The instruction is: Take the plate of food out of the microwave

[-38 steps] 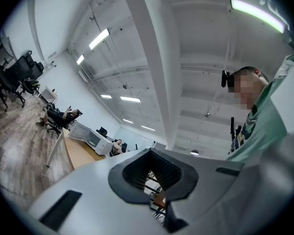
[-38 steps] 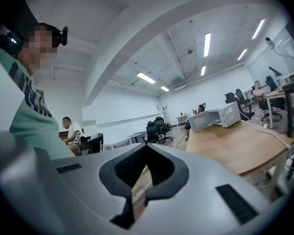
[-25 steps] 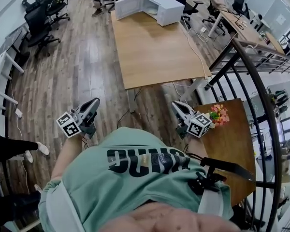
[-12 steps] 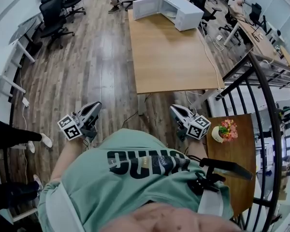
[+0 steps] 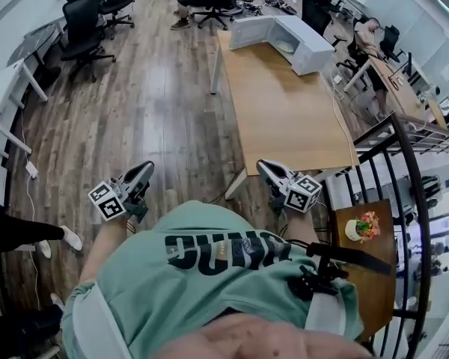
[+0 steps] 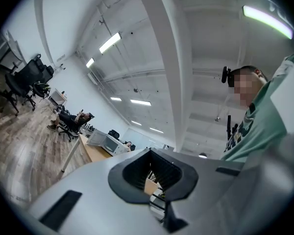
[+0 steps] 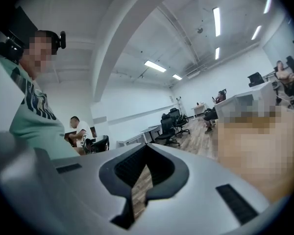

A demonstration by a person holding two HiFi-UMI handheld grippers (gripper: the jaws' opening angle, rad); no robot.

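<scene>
We list, by size: a wood-plank floor (image 5: 135,111) filling the left and centre of the head view. A long pale wooden table (image 5: 292,118) runs from the centre toward the upper right. The person's green printed shirt (image 5: 209,275) fills the bottom of the frame. A black curved railing (image 5: 408,163) stands along the right edge. A white microwave (image 5: 307,47) sits at the far end of the table, upper centre-right, with its door (image 5: 251,32) swung wide open to the left. A group of black office chairs (image 5: 86,25) stands at the upper left. A small dark wooden side table (image 5: 367,275) sits at the lower right, beside the railing. The left gripper (image 5: 145,168) is at the lower left, over the floor and well apart from the table; its fingers are clenched together with nothing between them. The right gripper (image 5: 263,165) is at the lower centre-right, just short of the table's near edge; its fingers are likewise pressed closed and empty. Both grippers are well apart from the microwave. A pot of pink and orange flowers (image 5: 361,226) stands on the side table. Inside the microwave's open cavity we record a pale round shape (image 5: 286,45), in the place where the plate of food would sit, though it is too small for us to make out any food.
</scene>
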